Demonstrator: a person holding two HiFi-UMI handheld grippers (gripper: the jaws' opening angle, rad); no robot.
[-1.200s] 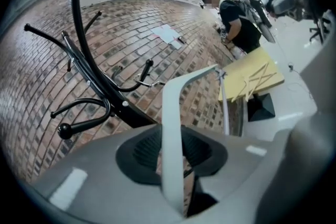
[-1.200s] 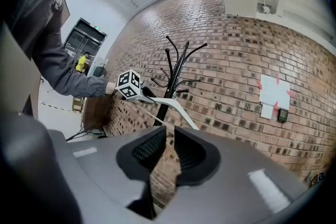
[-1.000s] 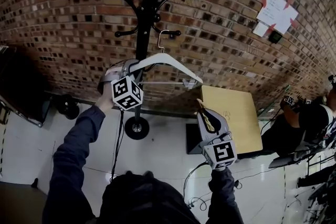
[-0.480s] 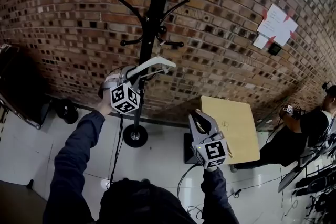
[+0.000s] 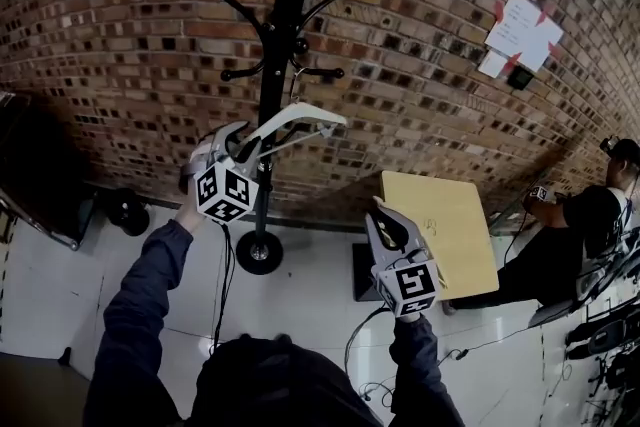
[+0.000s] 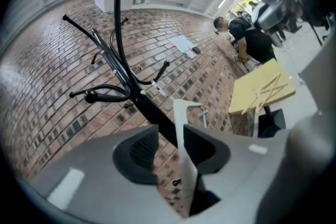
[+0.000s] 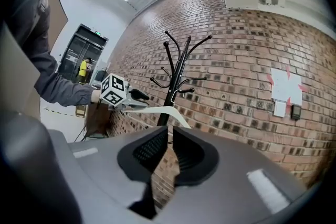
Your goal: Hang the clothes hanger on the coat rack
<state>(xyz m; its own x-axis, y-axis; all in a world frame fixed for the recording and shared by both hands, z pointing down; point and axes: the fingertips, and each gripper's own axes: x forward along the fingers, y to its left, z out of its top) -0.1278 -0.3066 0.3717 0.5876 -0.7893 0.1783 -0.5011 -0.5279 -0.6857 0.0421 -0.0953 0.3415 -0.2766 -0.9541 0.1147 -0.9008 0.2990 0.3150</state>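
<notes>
A white clothes hanger (image 5: 300,120) is held up in front of the black coat rack (image 5: 278,45), with my left gripper (image 5: 240,140) shut on one of its arms. Its thin metal hook (image 5: 296,77) reaches up close to a lower peg (image 5: 322,72); I cannot tell whether they touch. In the left gripper view the hanger (image 6: 184,128) stands edge-on between the jaws of the left gripper (image 6: 170,136), with the rack (image 6: 126,81) beyond. My right gripper (image 5: 388,227) hangs lower right, shut and empty. The right gripper view shows the rack (image 7: 176,78), the hanger (image 7: 163,110) and my right gripper (image 7: 170,136).
A brick wall (image 5: 130,45) stands behind the rack, with papers (image 5: 520,30) taped on it at the right. A yellow table top (image 5: 445,225) sits right of the rack's round base (image 5: 260,252). A person (image 5: 585,225) sits at the far right. Cables lie on the white floor.
The hanger has turned from broadside to nearly end-on toward the rack, and its hook has come closer to the lower peg. The right gripper has shifted only slightly.
</notes>
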